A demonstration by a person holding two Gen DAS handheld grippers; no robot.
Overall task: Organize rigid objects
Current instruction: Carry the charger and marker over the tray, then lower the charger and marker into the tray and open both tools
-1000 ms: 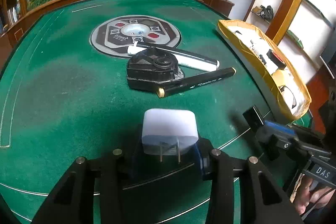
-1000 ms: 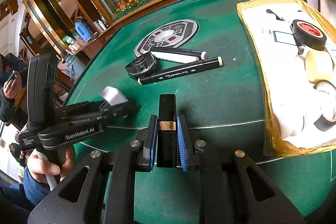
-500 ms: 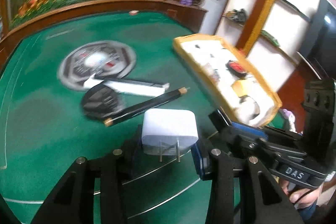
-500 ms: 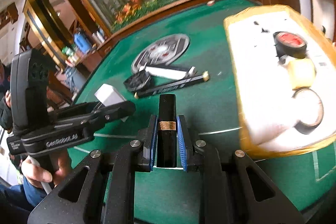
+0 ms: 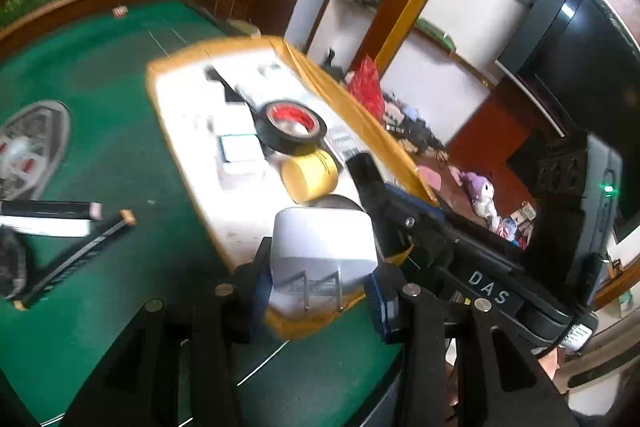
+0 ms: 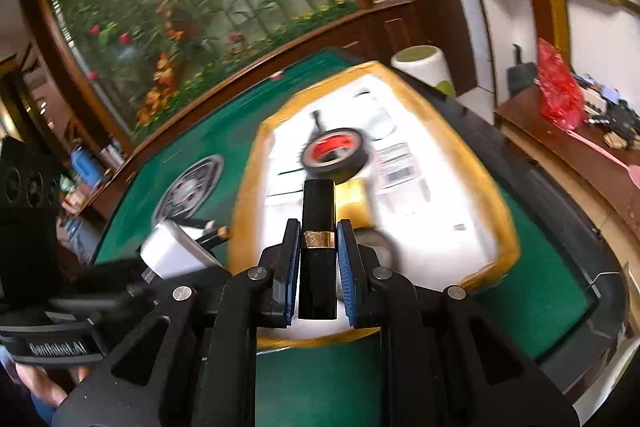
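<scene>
My left gripper (image 5: 320, 291) is shut on a white plug adapter (image 5: 322, 247), held above the near corner of the yellow-rimmed white tray (image 5: 188, 147). My right gripper (image 6: 319, 267) is shut on a black lipstick tube with a gold band (image 6: 318, 227), held over the near part of the same tray (image 6: 440, 211). The adapter also shows in the right wrist view (image 6: 172, 251) at the left. The tray holds a black tape roll with a red core (image 5: 292, 125), a yellow tape roll (image 5: 310, 175) and a grey roll.
On the green felt table (image 5: 112, 131) left of the tray lie a black marker (image 5: 76, 259), a black-and-white marker (image 5: 48, 217) and a black round object (image 5: 10, 263). A round centre plate (image 5: 28, 147) sits further left. Shelves and a floor lie beyond the table's right edge.
Both grippers have swung right from the table's middle to the tray, carrying the adapter and the lipstick. The markers now lie at the far left of the left wrist view.
</scene>
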